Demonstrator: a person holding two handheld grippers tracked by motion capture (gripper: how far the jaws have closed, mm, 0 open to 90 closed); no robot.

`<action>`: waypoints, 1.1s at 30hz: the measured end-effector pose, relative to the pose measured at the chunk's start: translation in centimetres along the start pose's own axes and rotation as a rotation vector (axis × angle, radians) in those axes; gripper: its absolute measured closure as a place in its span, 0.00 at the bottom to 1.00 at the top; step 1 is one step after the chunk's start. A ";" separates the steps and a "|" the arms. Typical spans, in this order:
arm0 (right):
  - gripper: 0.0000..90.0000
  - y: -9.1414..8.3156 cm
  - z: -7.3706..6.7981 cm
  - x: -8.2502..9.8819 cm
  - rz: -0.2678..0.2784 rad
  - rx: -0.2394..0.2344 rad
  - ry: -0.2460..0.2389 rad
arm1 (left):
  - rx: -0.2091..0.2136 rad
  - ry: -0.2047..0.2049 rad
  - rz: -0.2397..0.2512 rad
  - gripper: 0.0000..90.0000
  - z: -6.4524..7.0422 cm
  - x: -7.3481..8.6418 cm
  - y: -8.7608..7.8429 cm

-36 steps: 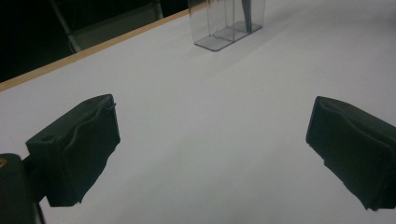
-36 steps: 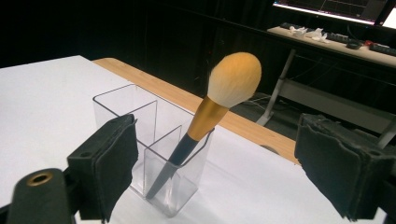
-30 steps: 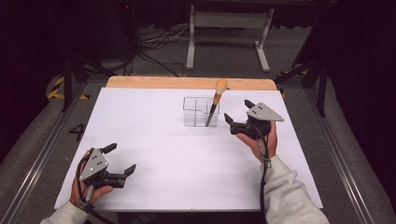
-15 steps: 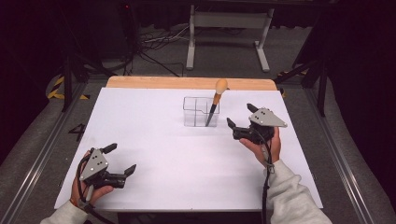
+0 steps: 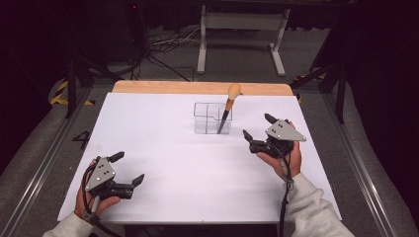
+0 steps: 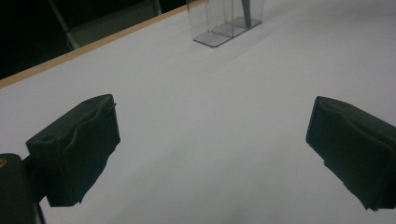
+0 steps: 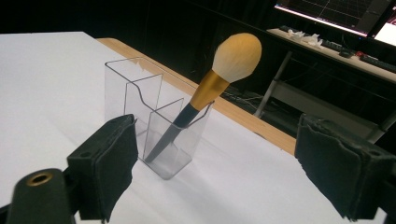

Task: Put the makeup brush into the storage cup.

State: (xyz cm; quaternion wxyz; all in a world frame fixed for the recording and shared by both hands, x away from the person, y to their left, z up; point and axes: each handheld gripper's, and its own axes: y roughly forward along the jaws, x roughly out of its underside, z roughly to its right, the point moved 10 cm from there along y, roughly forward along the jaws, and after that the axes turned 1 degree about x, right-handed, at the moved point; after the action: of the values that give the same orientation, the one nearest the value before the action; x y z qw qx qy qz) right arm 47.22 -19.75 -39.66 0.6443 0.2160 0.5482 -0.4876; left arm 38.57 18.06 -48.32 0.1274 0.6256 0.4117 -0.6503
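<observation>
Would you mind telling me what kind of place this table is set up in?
Probably a lab or recording studio: a white-covered table stands in a dark room, cables trail over the floor behind it, and lit monitors sit on a desk beyond.

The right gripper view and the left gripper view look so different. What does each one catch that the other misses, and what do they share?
Right gripper view: the whole makeup brush, with its yellow head and gold collar, leaning in the clear holder, plus a lit screen at the far right.

Left gripper view: a long stretch of the table's wooden edge; of the brush, just its dark lower handle.

Both: the clear holder, the white tabletop, and each hand-held gripper's own two black jaws, spread wide with nothing between them.
</observation>
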 end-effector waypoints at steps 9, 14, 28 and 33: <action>0.15 -0.8 -0.1 0.8 -0.004 -0.004 -0.006 | 0.000 0.005 -0.003 0.04 0.0 0.0 0.0; 0.15 -1.3 -0.1 1.4 -0.005 -0.001 -0.013 | 0.001 0.001 -0.001 0.04 0.1 0.0 -0.1; 0.13 -3.0 -0.2 3.1 -0.007 -0.016 -0.046 | 0.007 0.004 -0.001 0.04 0.1 -0.1 0.2; 0.13 -3.6 -0.1 3.8 -0.012 -0.013 -0.048 | 0.012 0.006 0.000 0.04 0.1 -0.2 0.3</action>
State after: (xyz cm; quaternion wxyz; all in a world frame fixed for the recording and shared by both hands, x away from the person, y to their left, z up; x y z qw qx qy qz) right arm 43.73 -22.73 -42.23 0.6558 0.1966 0.5371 -0.4927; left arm 38.73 17.67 -48.26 0.1222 0.6284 0.4083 -0.6508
